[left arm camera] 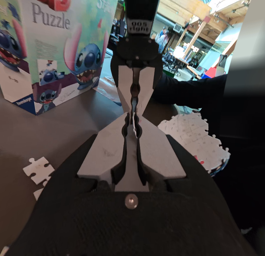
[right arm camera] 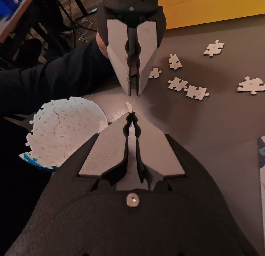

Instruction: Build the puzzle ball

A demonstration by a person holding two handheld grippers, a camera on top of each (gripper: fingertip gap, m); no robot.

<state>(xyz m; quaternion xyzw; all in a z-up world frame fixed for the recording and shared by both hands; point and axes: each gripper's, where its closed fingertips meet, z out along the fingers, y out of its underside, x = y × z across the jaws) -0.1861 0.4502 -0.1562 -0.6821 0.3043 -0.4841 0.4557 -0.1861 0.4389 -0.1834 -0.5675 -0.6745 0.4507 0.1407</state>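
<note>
right gripper (right arm camera: 131, 114) clamped on a puzzle piece (right arm camera: 129, 106), edge-on. left gripper (right arm camera: 133, 94) faces it tip to tip, slightly parted, likely for regrip. half-built puzzle ball (right arm camera: 61, 128) beside them; loose pieces (right arm camera: 187, 88) on table (right arm camera: 200, 127).

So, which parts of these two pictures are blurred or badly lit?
Left wrist view: the puzzle box is smeared by motion blur, the right edge falls into darkness, the hall behind is bright. Right wrist view: sharper; a bright patch lies on the table, the half-built ball is well lit, the left side stays dark.
</note>
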